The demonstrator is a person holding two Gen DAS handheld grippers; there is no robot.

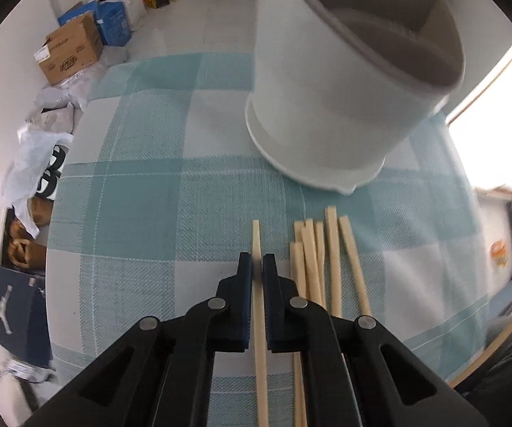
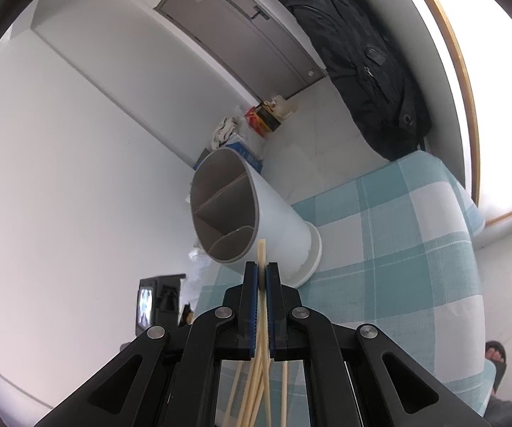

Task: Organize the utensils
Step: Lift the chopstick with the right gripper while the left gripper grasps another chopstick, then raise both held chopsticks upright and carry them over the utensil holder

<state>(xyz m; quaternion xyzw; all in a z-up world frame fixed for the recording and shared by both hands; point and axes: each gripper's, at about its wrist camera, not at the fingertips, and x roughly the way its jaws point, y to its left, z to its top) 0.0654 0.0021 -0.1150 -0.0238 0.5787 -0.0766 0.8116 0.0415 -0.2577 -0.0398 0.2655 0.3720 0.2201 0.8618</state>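
Note:
In the left wrist view my left gripper [image 1: 257, 267] is shut on a single pale wooden chopstick [image 1: 256, 235], which points down at the blue-and-white checked cloth [image 1: 149, 195]. Several more chopsticks [image 1: 321, 256] lie side by side on the cloth just right of it. The white utensil holder [image 1: 327, 106], grey inside, stands close beyond them. In the right wrist view my right gripper [image 2: 262, 274] is shut on a small bundle of chopsticks [image 2: 261, 249]. Their tips reach just in front of the rim of the divided holder [image 2: 277, 224].
Cardboard boxes [image 1: 70, 51], plastic bags [image 1: 38, 153] and a dark shoe box [image 1: 14, 316] crowd the floor past the table's left edge. A black backpack [image 2: 369, 71] hangs beyond the far end of the table. A person's foot in a sandal [image 2: 496, 356] shows at lower right.

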